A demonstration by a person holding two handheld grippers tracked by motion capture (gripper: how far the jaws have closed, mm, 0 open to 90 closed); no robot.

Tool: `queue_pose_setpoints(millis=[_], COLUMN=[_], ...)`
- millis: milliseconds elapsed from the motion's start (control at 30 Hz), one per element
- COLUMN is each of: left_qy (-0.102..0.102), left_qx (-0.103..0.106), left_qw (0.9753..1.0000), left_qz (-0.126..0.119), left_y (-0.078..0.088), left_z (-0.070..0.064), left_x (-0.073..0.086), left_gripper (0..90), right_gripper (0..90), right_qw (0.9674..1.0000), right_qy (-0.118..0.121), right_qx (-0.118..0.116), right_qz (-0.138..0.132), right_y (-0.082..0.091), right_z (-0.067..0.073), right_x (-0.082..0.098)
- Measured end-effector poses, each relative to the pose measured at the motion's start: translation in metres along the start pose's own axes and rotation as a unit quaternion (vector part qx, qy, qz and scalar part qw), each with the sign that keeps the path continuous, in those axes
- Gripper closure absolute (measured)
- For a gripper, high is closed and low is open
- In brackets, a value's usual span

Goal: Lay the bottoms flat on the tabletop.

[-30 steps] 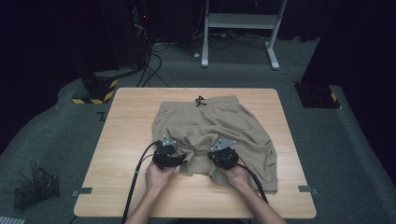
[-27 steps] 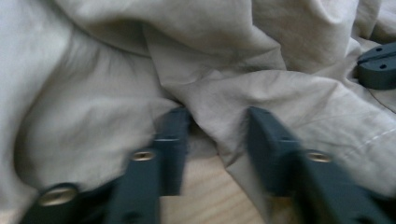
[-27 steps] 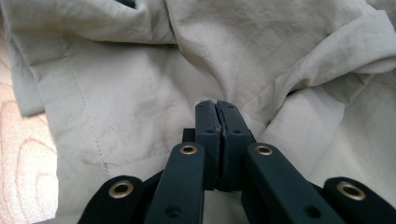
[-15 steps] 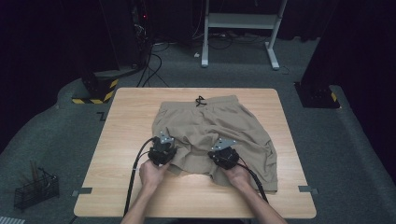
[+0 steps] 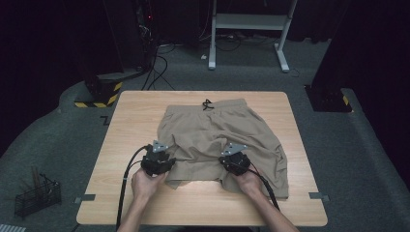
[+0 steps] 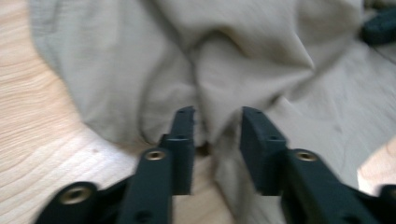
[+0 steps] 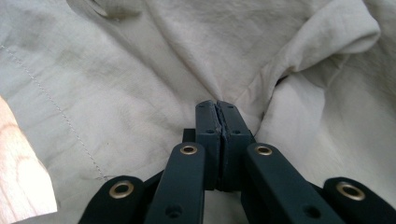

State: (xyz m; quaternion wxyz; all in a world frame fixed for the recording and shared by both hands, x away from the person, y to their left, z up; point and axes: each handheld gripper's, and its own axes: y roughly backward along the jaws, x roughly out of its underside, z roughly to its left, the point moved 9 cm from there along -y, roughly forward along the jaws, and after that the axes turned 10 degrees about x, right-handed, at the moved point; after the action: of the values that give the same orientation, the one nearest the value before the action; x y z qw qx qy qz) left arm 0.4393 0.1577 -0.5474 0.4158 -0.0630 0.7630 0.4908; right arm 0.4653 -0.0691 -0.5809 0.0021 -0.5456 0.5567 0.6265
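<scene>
Black two-jaw claw (image 7: 218, 105) with brass screws, grey plate, black cable

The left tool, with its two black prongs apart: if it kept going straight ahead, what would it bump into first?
Most likely the bunched fold of the beige shorts right ahead of the left tool; cloth already lies between its jaws, though depth is unclear.

Light wooden table (image 5: 130, 125) with rumpled khaki shorts (image 5: 217, 130) spread across its middle and right side.
</scene>
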Motion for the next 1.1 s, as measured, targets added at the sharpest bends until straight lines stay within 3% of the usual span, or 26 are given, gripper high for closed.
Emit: queue_pose_setpoints(millis=[100,333,533,633,667,733,833,900,967,1100], left_qy=[0.020,0.057,0.054,0.028,0.022,0.010,0.009,-0.005,-0.010,0.010], left_qx=[-0.008,-0.043,-0.048,-0.064,-0.061,-0.068,-0.078,-0.096,-0.110,-0.126], left_qw=[0.9997,0.9974,0.9972,0.9971,0.9975,0.9971,0.9959,0.9933,0.9920,0.9908], left_qz=[-0.009,0.011,0.022,0.028,0.028,0.032,0.046,0.063,0.062,0.049], left_y=[0.000,-0.021,-0.035,-0.038,-0.038,-0.036,-0.034,-0.031,-0.027,-0.021], left_z=[0.009,0.030,0.029,0.025,0.024,0.025,0.032,0.040,0.047,0.066], left_x=[0.001,0.003,0.001,0.002,0.002,0.002,0.001,0.000,-0.002,-0.004], left_gripper=[59.9,56.1,49.8,47.3,50.9,66.2,83.0,86.6,87.2,87.1], right_gripper=[88.2,85.9,85.2,85.2,85.2,85.3,86.2,87.0,87.3,87.5], right_qw=[1.0000,1.0000,1.0000,1.0000,1.0000,1.0000,1.0000,0.9999,0.9998,0.9997], right_qy=[-0.002,-0.006,-0.006,-0.007,-0.006,-0.004,-0.002,0.002,0.004,-0.003], right_qx=[0.005,0.003,0.003,0.003,0.004,0.006,0.009,0.014,0.018,0.025], right_qz=[0.001,0.002,0.002,0.001,0.001,0.002,0.002,0.003,0.005,0.007], right_y=[0.002,0.004,0.004,0.004,0.004,0.004,0.003,0.004,0.004,0.005], right_z=[-0.005,-0.006,-0.006,-0.006,-0.006,-0.006,-0.008,-0.010,-0.012,-0.018], right_x=[0.004,0.006,0.006,0.006,0.006,0.006,0.006,0.007,0.008,0.009])
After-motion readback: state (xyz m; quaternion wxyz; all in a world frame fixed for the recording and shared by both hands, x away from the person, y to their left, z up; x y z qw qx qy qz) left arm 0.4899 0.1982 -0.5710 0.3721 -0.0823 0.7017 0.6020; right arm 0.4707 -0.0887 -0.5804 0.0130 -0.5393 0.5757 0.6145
